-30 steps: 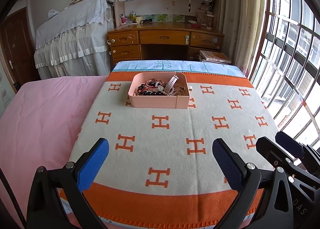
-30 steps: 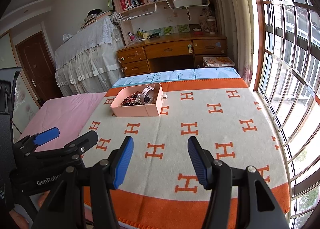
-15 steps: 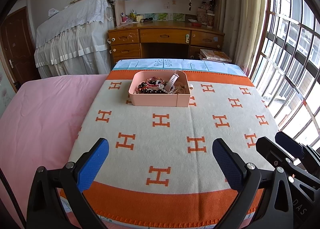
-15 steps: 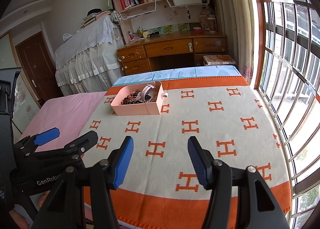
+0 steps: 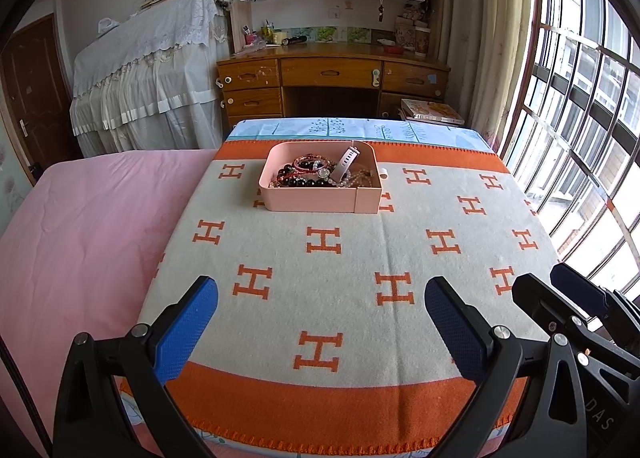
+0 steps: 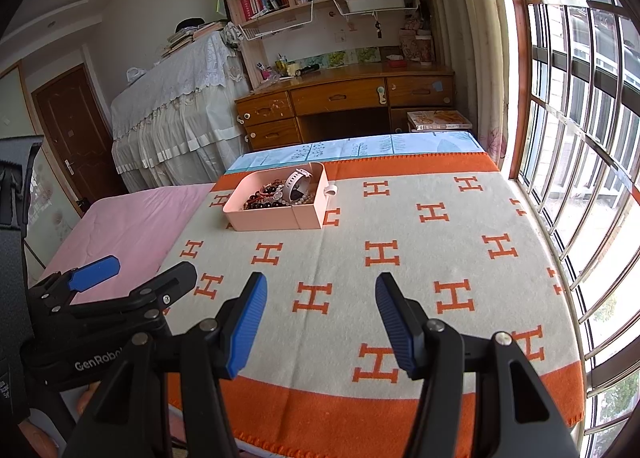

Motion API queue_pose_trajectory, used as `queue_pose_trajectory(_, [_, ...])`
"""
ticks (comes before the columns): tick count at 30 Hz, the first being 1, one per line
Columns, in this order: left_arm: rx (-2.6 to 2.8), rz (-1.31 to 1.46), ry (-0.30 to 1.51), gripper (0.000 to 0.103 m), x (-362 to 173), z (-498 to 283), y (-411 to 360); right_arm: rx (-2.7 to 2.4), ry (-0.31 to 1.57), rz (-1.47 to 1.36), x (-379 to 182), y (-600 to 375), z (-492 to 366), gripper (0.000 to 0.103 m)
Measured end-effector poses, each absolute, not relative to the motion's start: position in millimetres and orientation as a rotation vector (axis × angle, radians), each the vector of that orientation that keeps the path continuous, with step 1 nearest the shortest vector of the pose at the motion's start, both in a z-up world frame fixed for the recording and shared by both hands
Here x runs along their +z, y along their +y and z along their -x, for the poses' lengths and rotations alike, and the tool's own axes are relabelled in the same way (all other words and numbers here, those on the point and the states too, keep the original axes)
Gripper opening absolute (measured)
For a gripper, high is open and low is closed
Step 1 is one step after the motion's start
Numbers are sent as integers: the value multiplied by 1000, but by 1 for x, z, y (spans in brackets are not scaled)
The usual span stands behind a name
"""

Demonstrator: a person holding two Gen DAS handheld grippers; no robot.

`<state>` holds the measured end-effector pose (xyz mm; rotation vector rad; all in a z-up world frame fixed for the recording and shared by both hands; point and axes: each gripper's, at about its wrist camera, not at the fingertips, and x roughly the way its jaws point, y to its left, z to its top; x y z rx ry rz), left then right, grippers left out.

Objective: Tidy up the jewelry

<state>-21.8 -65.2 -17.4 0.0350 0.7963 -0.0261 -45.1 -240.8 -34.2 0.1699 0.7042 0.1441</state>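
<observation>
A pink tray (image 5: 320, 203) stands at the far side of the H-patterned blanket (image 5: 352, 266). It holds bead bracelets (image 5: 304, 177) and a pale watch (image 5: 347, 161). The tray also shows in the right wrist view (image 6: 276, 219), with the watch (image 6: 296, 181) on top. My left gripper (image 5: 320, 322) is open and empty, low over the near part of the blanket, far from the tray. My right gripper (image 6: 320, 322) is open and empty, also near the front edge. The left gripper shows in the right wrist view (image 6: 132, 278) at the lower left.
A pink bed sheet (image 5: 80, 225) lies left of the blanket. A wooden desk (image 5: 332, 77) with bookshelves stands behind, a cloth-covered piece of furniture (image 5: 148, 73) to its left. A barred window (image 5: 580, 117) runs along the right.
Both views have lifted and pulled back slightly, so the tray sits a little lower in the frames. Both grippers stay open and empty.
</observation>
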Motion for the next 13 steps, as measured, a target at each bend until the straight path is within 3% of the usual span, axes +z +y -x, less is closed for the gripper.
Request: queue_pose_trajectory(13, [-18,-32,816,102,-27,27,-63,147,710,-172,-39,-235,47,57])
